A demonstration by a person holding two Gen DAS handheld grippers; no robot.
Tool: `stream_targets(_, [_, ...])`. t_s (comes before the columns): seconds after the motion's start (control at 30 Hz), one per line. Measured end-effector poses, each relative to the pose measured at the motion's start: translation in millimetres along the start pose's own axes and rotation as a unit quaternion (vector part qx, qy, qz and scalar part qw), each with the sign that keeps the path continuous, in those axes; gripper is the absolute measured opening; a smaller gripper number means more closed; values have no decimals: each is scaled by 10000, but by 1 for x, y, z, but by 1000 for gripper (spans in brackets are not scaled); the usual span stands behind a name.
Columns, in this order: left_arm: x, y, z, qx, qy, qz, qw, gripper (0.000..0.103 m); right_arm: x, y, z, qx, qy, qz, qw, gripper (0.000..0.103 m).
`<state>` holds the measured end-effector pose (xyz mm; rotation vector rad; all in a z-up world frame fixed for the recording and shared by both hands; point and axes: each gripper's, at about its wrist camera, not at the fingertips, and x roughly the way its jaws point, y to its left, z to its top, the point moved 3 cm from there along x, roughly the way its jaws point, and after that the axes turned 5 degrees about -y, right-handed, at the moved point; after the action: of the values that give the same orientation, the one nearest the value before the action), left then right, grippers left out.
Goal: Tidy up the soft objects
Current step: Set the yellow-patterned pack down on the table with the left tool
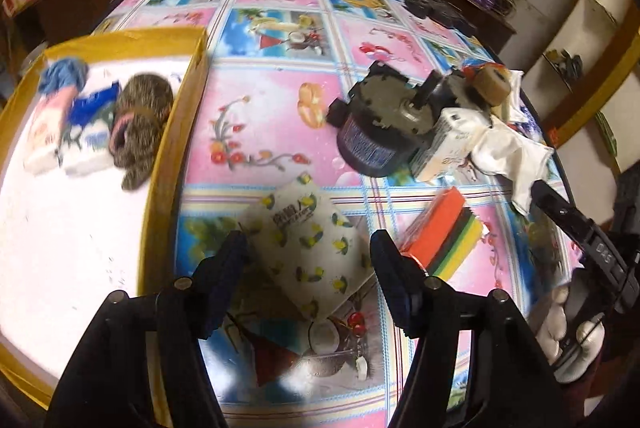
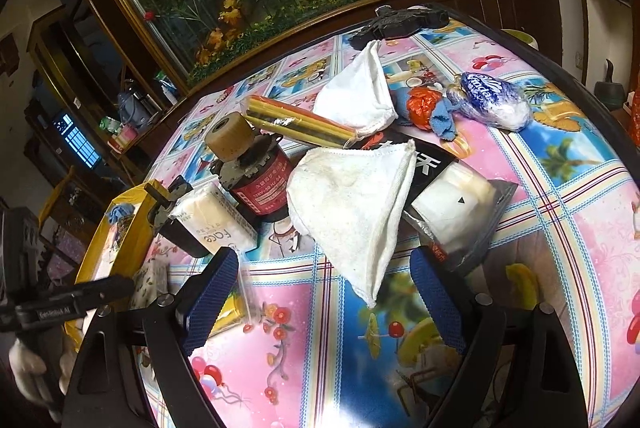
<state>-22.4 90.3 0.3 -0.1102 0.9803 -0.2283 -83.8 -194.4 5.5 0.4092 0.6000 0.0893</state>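
Cartoon-print vinyl covers the whole surface (image 1: 272, 100), and it's a proper jumble of soft stuff mixed with hard junk like a couple of small motors.

Left gripper (image 1: 308, 270) looks like it's going for the lemon-print tissue pack (image 1: 308, 228). Its fingers (image 1: 224, 280) are spread wide, one on each side of the pack, holding nothing as far as I can tell; the left finger's tip sits right at the pack's edge, but I can't tell if it's actually touching. The yellow tray (image 1: 176, 132) is off to the left of those fingers, with a fuzzy brown thing (image 1: 140, 124) and other tissue packs (image 1: 86, 132) already inside. The striped sponge stack (image 1: 440, 232) lies just right of the right finger.

If it were me, I'd centre the pack between the fingers, pinch across the narrow side and go gently, since those packs squish and slide on slick vinyl. Then lift clear over the tray's wall before letting go.

Right gripper (image 2: 324, 292) is also wide open and empty, with the white cloth (image 2: 352, 204) lying just ahead between its fingers (image 2: 212, 288), its lowest corner reaching in between the tips.
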Motion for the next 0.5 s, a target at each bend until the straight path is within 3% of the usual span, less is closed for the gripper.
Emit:
stream_targets(0.03, [5, 0, -1, -80, 13, 43, 10000, 64, -2, 0, 0, -9, -39, -18, 10000, 88])
stream_targets(0.1, [14, -4, -1, -110, -102, 133, 9998, 75, -5, 0, 0, -29, -116, -56, 9999, 88])
stream_targets(0.27, [22, -14, -5, 26, -311, 166, 9994, 79, -29, -16, 7, 88, -307, -111, 9994, 88])
stream_targets(0.43, [19, -5, -8, 23, -659, -168, 9977, 78, -57, -59, 20, 290, -331, -548, 9975, 89])
stream_targets(0.5, [16, -1, -9, -27, -720, -172, 9973, 66, -61, -66, 22, 310, -250, -703, 9967, 90])
